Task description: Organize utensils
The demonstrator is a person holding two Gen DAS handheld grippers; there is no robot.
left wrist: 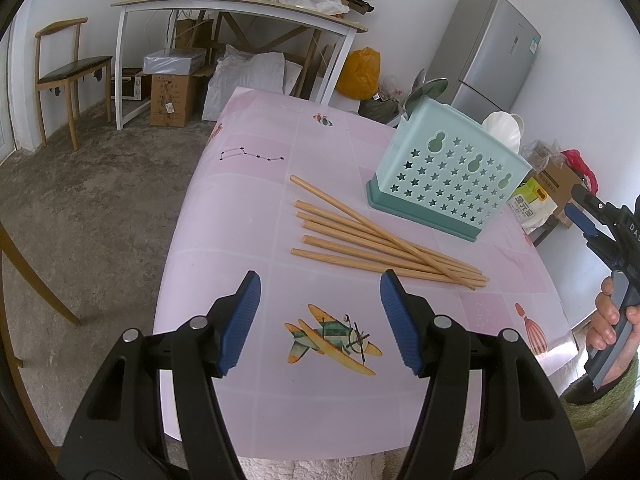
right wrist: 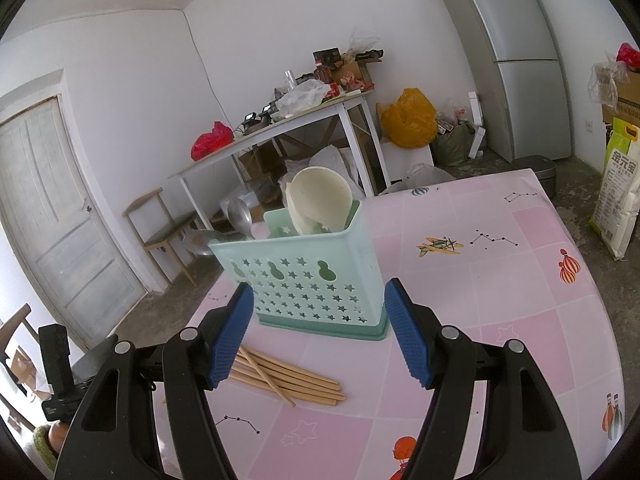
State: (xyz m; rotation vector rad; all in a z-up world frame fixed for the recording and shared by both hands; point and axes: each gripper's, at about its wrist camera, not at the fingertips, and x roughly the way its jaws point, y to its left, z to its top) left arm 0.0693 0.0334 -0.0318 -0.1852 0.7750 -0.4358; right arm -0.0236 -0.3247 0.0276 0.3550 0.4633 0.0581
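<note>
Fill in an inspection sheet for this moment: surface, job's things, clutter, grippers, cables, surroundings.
Surface: table under a pink patterned cloth with an aeroplane print.
Job's things: six wooden chopsticks lie loose in a fan beside the holder; the mint-green utensil holder stands upright and already holds metal spoons and white spoons.
Clutter: nothing seen on the table.
Grippers: left gripper open, empty, above the cloth; right gripper open, empty, facing the holder.
Cables: nothing seen.
Surroundings: fridge, cluttered side table, chair, orange bag, door.
</note>
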